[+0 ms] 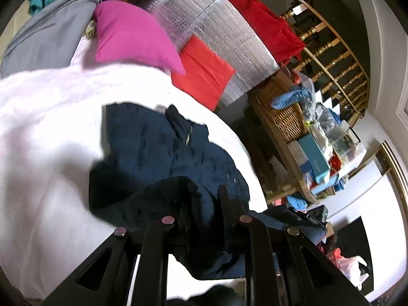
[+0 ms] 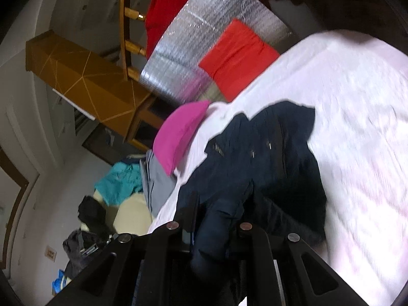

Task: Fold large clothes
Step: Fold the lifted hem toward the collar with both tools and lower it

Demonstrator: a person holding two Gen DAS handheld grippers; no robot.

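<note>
A dark navy quilted jacket (image 1: 165, 148) lies bunched on a white bed cover (image 1: 51, 127). My left gripper (image 1: 204, 199) is shut on a fold of the jacket's near edge, with fabric draped between and over its fingers. In the right wrist view the same jacket (image 2: 267, 153) spreads across the white cover (image 2: 357, 127). My right gripper (image 2: 221, 199) is shut on another bunched part of the jacket, the cloth hanging down between its fingers. Both views are motion blurred.
A pink pillow (image 1: 130, 33), a red pillow (image 1: 204, 71) and a silver insulating sheet (image 1: 216, 25) lie at the bed's head. A grey blanket (image 1: 51, 28) lies beside them. A wicker basket (image 1: 288, 117) and a cluttered table (image 1: 318, 158) stand beside the bed. Clothes lie on the floor (image 2: 119, 181).
</note>
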